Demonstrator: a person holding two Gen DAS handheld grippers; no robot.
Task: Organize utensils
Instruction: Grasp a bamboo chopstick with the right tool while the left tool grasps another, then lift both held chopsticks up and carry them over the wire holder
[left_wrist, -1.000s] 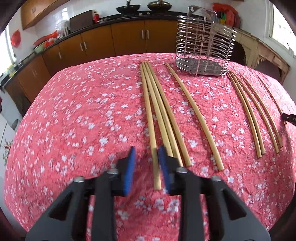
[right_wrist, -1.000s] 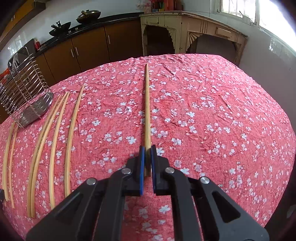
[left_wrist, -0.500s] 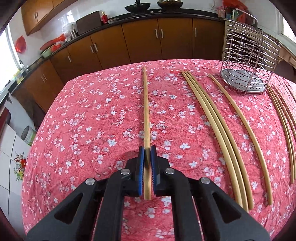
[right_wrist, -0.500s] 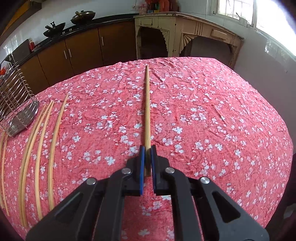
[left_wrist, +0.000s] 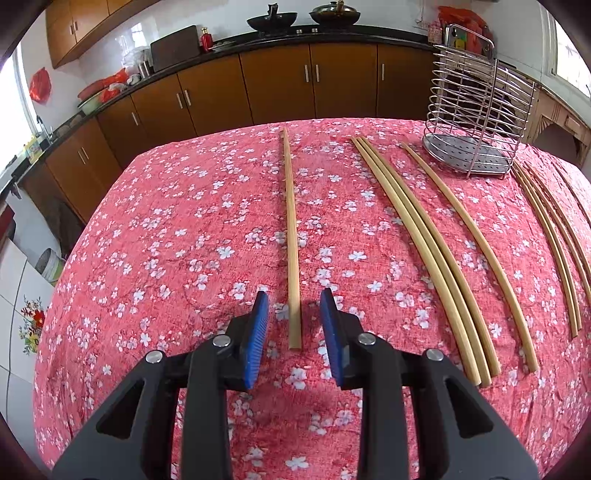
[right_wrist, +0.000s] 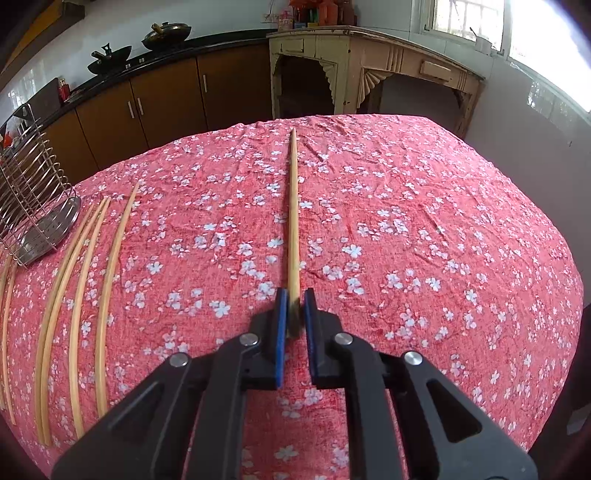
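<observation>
Left gripper (left_wrist: 294, 314), jaws opening, straddles a lone chopstick (left_wrist: 290, 236) without touching it, the stick lying free on the tablecloth (left_wrist: 177, 229) toward 12 o'clock. Right gripper (right_wrist: 294, 306) pinches another chopstick (right_wrist: 293, 221), likely for transfer to the wire rack (right_wrist: 33, 206) at 10 o'clock.

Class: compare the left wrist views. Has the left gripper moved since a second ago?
Yes. The left gripper has shifted left: the wire rack and the grouped chopsticks now sit further right in view.
</observation>
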